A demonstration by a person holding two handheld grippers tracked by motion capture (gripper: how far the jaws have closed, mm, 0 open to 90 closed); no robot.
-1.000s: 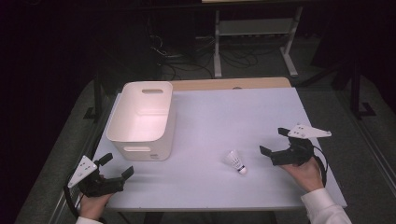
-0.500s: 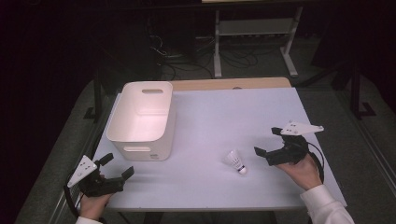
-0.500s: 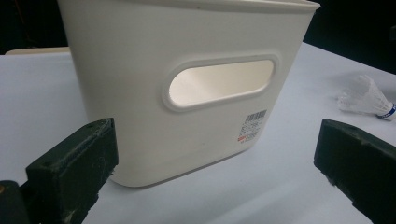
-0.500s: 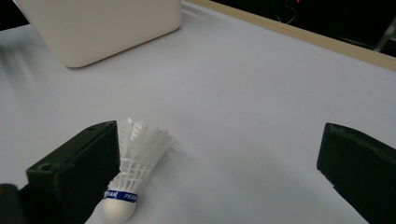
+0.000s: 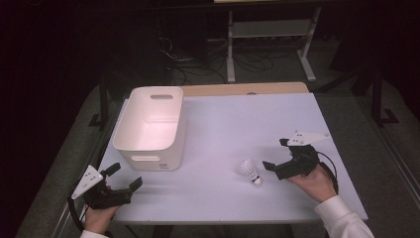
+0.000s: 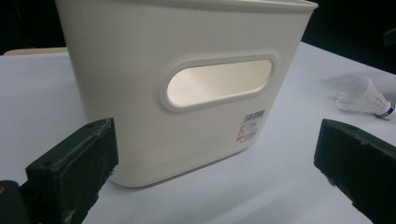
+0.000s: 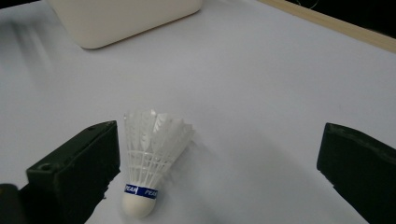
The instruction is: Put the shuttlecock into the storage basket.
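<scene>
Shuttlecock placement is seen first from the high view: it lies on its side on the white table, toward the near edge and right of centre, well apart from the white bin standing at the left. The right gripper is held low just beside it, jaws spread and pointed at it, which is judged to be an approach for a pickup; nothing is gripped. The left gripper is kept at the near left corner of the table, just in front of the bin, jaws apart and empty, apparently parked out of the way.

In the left gripper view, the bin is faced squarely, its handle slot and a small barcode label turned toward the camera. The left gripper is seen wide open, both jaws clear of the bin wall, with nothing between them. The shuttlecock is glimpsed farther off at the right.

In the right gripper view, the shuttlecock is shown lying with its cork tip and blue band nearest the camera and its feathers fanned away. The right gripper is released and wide; the shuttlecock lies between the jaws, close against the left-hand one, though contact cannot be told. The other jaw stands well clear.
</scene>
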